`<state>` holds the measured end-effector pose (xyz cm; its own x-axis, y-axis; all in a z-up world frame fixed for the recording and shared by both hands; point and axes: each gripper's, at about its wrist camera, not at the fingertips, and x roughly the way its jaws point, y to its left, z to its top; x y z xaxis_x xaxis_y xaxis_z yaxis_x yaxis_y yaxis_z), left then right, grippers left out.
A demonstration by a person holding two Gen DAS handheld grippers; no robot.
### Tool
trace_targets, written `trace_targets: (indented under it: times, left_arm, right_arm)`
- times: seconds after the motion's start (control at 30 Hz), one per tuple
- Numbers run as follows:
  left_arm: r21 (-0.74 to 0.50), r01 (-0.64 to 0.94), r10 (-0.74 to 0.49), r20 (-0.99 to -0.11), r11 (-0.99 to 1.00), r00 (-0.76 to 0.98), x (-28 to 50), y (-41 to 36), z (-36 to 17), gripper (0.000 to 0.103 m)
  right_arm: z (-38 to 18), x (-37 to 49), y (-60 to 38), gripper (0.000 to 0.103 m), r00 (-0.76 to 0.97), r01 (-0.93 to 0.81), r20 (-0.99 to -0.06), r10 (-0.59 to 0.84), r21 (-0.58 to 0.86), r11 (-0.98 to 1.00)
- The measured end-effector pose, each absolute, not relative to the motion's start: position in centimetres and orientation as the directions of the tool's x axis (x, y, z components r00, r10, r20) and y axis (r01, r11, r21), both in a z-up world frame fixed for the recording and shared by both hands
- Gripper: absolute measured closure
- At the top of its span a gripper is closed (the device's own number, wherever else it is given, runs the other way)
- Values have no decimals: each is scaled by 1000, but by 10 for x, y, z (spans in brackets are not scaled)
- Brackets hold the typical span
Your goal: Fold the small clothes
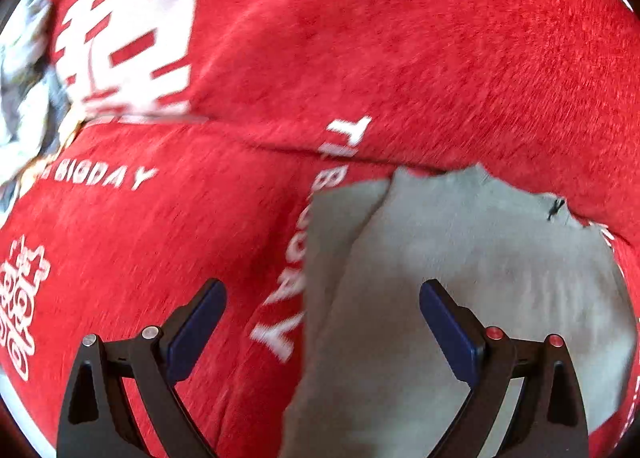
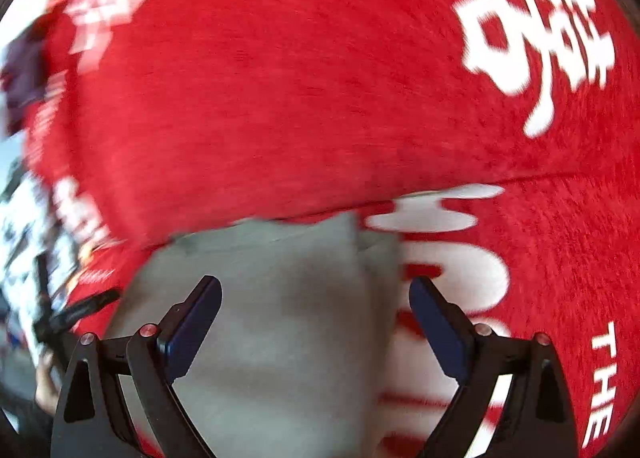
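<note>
Left claw (image 1: pixel 323 322) and right claw (image 2: pixel 315 318), both with jaws spread wide and holding nothing, above a small grey knit garment (image 1: pixel 460 298) lying flat on a red fleecy blanket with white printed lettering (image 1: pixel 360 37). In the left wrist view the garment lies ahead and to the right, its left edge running between the fingers; in the right wrist view the garment (image 2: pixel 272 298) lies ahead and to the left, its right edge between the fingers. Each claw thus stands over one side edge; neither appears clearly nearer. Both views are motion-blurred. Judged step: approach to grasp the opposite edges.
</note>
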<state>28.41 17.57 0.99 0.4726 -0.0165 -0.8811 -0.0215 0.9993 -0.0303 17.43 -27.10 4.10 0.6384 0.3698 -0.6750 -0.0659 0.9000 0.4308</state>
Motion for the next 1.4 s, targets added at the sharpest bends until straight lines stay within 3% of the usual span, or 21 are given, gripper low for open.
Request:
trace_targets:
  times: [0.13,0.2,0.3,0.5,0.63,0.73,0.77,0.83,0.97,1.13,1.17,1.2,1.23,1.4]
  left_arm:
    - [-95,-49,-67,-910,994,409,260,194,-4,5]
    - [-153,-65,-115,-913,986,392,247,206,-3,5]
    - [-211,-88,-161,-907,973,389,237,217,-4,5]
    - [-341,-75,-295,-889,937,350,254,208,-13,5]
    - [-354,-75,-323,-906,932,272,284,194,-38,5]
    - [-445,-60,-422,-878,894,227,295,187,-45,6]
    - [-461,-32,-443,-867,887,230,297,183,-43,9]
    - [-465,8,-455,-863,885,220,299,176,-41,34]
    - [-439,51,-439,-873,897,211,301,165,-42,42]
    - [-481,18,-472,-852,877,229,300,171,-43,43]
    - [-466,27,-458,-857,885,234,300,169,-42,50]
    - [-445,48,-443,-863,894,242,299,166,-39,77]
    - [-435,63,-435,-863,898,257,298,164,-34,85]
    - [-417,49,-414,-870,908,267,299,160,-22,86]
  right_arm:
    - [24,147,-234,5,560,-178,-693,454,434,883]
    - [-2,142,-239,5,525,-105,-749,404,415,904]
    - [1,131,-256,5,588,-31,-727,353,416,909]
    - [25,117,-224,4,635,-86,-716,288,305,948]
    - [8,127,-203,4,624,-99,-720,303,312,945]
    - [-6,123,-190,1,642,-111,-719,265,255,960]
    - [-4,122,-187,0,644,-116,-720,257,240,964]
    - [-7,123,-189,1,640,-115,-723,258,243,963]
    - [-10,123,-191,0,641,-118,-719,271,256,959]
    - [-10,123,-191,0,643,-118,-717,269,254,960]
    - [-10,123,-191,0,643,-118,-717,270,255,960]
    - [-11,122,-191,0,643,-118,-716,271,256,959]
    - [-11,123,-191,0,643,-119,-716,272,257,959]
    - [-10,123,-192,0,642,-117,-718,270,257,959]
